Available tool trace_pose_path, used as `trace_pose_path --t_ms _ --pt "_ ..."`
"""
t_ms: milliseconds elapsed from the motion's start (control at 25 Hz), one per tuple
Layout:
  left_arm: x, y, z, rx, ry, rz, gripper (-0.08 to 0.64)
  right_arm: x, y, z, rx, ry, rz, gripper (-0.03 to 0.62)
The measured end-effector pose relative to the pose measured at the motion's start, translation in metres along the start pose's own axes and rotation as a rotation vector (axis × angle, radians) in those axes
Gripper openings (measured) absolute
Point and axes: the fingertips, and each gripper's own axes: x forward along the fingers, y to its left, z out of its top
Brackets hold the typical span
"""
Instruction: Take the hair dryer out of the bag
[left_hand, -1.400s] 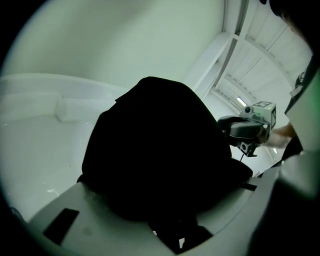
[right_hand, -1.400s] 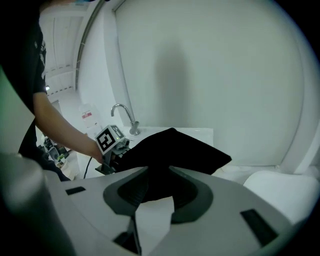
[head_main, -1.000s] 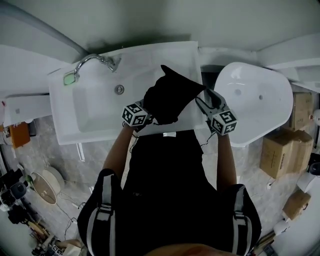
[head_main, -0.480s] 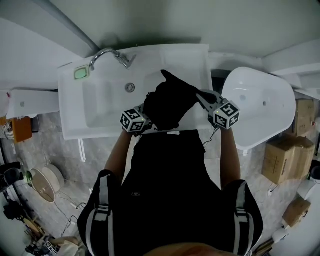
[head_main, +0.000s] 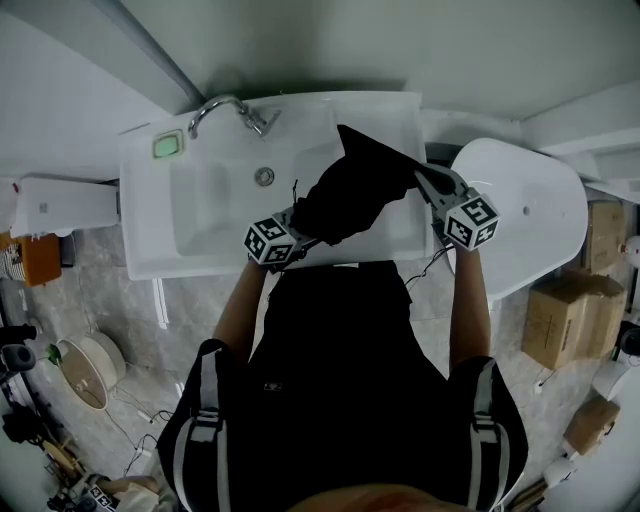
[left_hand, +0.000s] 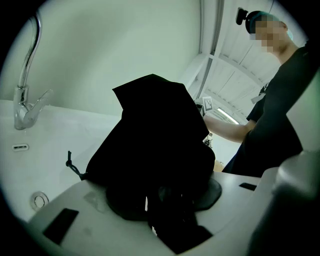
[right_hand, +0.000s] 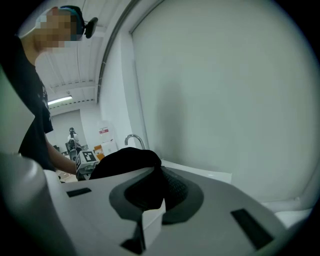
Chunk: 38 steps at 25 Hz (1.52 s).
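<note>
A black drawstring bag (head_main: 355, 195) hangs over the white sink's right side, held up between both grippers. My left gripper (head_main: 305, 232) is shut on the bag's lower left part, and black cloth fills its jaws (left_hand: 165, 200) in the left gripper view. My right gripper (head_main: 418, 180) is shut on the bag's upper right edge, with a fold of black fabric (right_hand: 145, 185) pinched between its pads. The bag (left_hand: 155, 135) bulges, and a cord end (left_hand: 70, 162) dangles at its left. No hair dryer shows; the bag hides whatever is inside.
The white sink (head_main: 200, 215) has a chrome faucet (head_main: 235, 108) at its back and a green soap dish (head_main: 167, 145) on its left corner. A white tub (head_main: 530, 220) stands to the right, with cardboard boxes (head_main: 560, 320) beyond. Clutter lies on the floor at the left.
The right gripper, open beside the bag a second ago, has shut on its right edge and lifted it up and to the right. The left gripper rose slightly with the bag.
</note>
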Motion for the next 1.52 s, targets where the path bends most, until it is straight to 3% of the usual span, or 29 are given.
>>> trace_pose_path --t_ms 160,720,1000,1360,1520 --pt "-0.003 0.001 0.001 -0.002 -0.013 0.001 0.169 -0.002 -0.007 0.008 -0.006 -0.018 -0.023 0.071" --pt "-0.007 0.0 -0.014 0.006 0.035 -0.012 0.169 -0.02 -0.05 0.023 0.106 -0.161 -0.185 0.071" --pt "-0.006 -0.002 -0.019 0.013 0.059 -0.017 0.169 -0.031 -0.075 0.036 0.151 -0.26 -0.311 0.069" --pt "-0.017 0.002 -0.02 -0.008 0.033 0.004 0.169 -0.047 -0.114 0.026 0.171 -0.257 -0.466 0.069" --pt "-0.025 0.005 -0.023 -0.012 0.036 0.023 0.169 -0.046 -0.126 0.003 0.154 -0.191 -0.52 0.071"
